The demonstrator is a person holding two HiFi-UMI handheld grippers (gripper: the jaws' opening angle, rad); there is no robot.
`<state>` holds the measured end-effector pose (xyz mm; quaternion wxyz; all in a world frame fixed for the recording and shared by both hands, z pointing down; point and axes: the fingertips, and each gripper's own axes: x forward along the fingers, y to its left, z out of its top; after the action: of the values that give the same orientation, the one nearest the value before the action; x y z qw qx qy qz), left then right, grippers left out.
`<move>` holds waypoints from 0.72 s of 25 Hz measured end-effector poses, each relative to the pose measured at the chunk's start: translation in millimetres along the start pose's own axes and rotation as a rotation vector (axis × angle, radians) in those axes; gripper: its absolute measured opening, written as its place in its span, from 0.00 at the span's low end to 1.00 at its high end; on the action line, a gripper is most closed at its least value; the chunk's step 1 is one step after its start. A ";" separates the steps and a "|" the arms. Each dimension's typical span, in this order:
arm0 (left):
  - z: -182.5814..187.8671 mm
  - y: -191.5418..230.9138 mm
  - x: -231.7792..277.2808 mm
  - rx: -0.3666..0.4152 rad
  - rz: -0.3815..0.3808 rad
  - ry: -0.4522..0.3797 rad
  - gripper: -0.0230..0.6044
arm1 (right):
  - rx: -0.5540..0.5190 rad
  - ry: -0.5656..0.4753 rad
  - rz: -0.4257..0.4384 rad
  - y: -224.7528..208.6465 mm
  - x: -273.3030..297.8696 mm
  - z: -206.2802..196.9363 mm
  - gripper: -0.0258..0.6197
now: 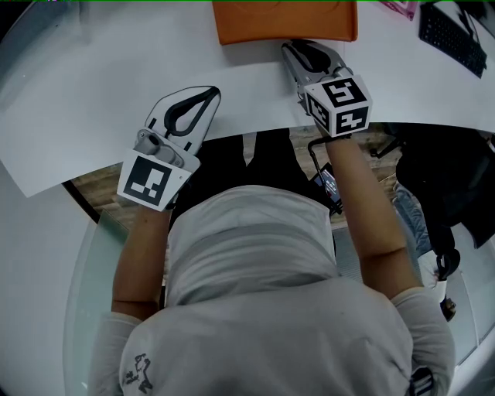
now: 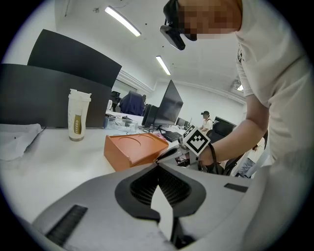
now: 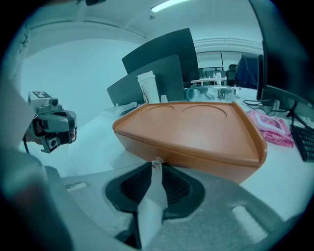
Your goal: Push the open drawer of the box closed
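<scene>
The orange box is judged light, rigid and slide-prone, so its drawer front is best pushed squarely at the knob. The left hand-held gripper and right hand-held gripper are seen closed, with nothing held.

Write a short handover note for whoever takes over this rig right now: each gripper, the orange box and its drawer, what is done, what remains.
Left gripper: jaws together, empty, over the white table, away from the box.
Right gripper: jaws together, tips at the small clear knob on the drawer front.
Orange box: on the table ahead. Its drawer looks nearly flush; I cannot tell whether it is fully in.
Done: right gripper at the drawer.
Left: probably press until seated, then withdraw.
</scene>
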<state>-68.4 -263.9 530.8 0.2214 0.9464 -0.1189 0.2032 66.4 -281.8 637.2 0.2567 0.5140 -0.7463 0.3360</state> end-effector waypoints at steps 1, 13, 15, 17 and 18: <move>-1.0 -0.1 -0.2 -0.001 0.000 0.001 0.04 | -0.001 -0.001 0.000 0.1 0.5 0.4 0.15; 2.3 -3.1 -1.3 -0.001 -0.001 -0.003 0.04 | 0.020 -0.023 0.008 1.0 1.0 2.1 0.17; 2.0 -4.4 -1.2 -0.001 0.000 -0.005 0.04 | 0.017 -0.026 0.017 2.8 0.7 2.9 0.20; -0.4 -6.4 -1.8 0.001 0.002 -0.001 0.04 | 0.011 -0.029 0.020 3.9 -1.4 2.3 0.21; -1.2 -7.5 -1.7 0.002 0.002 0.000 0.04 | 0.009 -0.032 0.020 3.4 -3.3 1.9 0.21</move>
<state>-68.0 -256.6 528.2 0.2200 0.9465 -0.1198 0.2035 64.2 -280.5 632.7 0.2392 0.5131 -0.7537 0.3339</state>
